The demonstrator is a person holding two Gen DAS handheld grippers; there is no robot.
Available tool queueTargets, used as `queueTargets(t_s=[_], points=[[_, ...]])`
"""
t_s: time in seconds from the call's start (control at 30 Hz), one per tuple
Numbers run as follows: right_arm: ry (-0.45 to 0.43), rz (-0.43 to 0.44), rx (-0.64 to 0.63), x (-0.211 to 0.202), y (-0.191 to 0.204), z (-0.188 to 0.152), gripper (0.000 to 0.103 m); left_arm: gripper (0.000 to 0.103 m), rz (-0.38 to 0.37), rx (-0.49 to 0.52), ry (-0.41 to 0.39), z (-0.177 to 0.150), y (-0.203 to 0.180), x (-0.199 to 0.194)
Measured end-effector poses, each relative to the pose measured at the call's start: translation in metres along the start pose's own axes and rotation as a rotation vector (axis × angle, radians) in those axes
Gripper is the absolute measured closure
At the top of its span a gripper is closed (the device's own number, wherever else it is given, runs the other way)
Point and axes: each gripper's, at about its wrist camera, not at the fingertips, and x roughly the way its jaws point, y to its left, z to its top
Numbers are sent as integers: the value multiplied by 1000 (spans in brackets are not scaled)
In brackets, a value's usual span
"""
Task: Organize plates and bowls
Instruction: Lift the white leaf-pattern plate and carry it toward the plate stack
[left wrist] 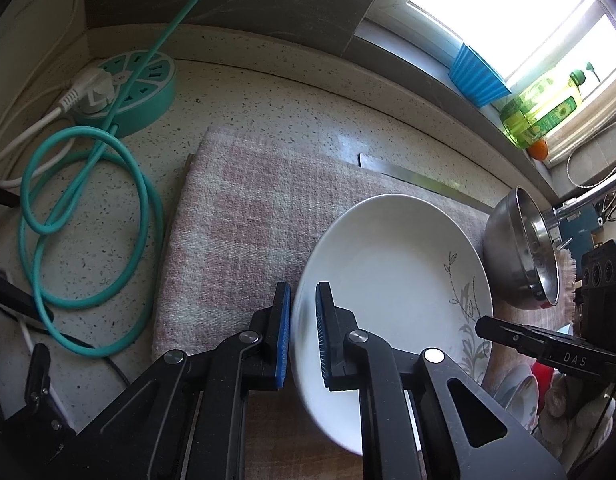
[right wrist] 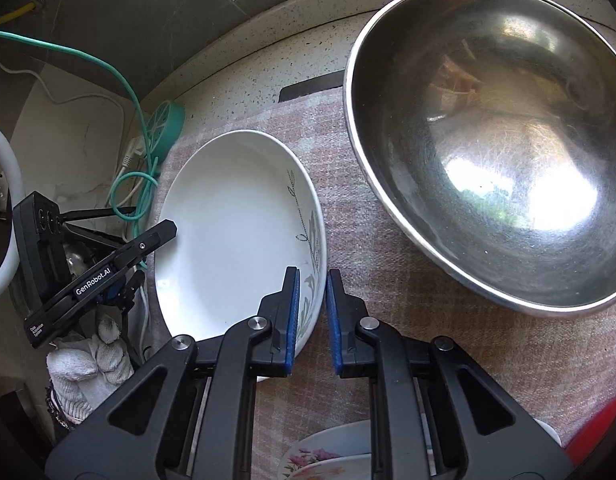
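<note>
On the pink towel (left wrist: pixel 244 216), left of the steel bowl (right wrist: pixel 487 152), the white plate (left wrist: pixel 387 272) is pinched at opposite rims: the left gripper (left wrist: pixel 303 334) is clenched on its left edge, the right gripper (right wrist: pixel 311 320) on its leaf-patterned right edge. Judged step: a two-handed grasp is complete, plate tilted. The next move calls for raising both grippers together, evenly, clear of the bowl.

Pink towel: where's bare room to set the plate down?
Free: the towel between the white plate and the teal cable loops. Crowded: steel bowl on the plate's other side, dishes stacked at the near edge. Both grippers pinch the plate's rim.
</note>
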Motion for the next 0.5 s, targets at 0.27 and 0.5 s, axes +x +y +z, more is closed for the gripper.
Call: queueTargets(t_s=[0.27, 0.5], points=[[0, -35, -27, 0, 5, -1, 91, 92, 38, 49, -13, -2, -8, -3], [-10, -30, -47, -5, 11, -4, 91, 92, 49, 63, -41, -7, -13, -16]])
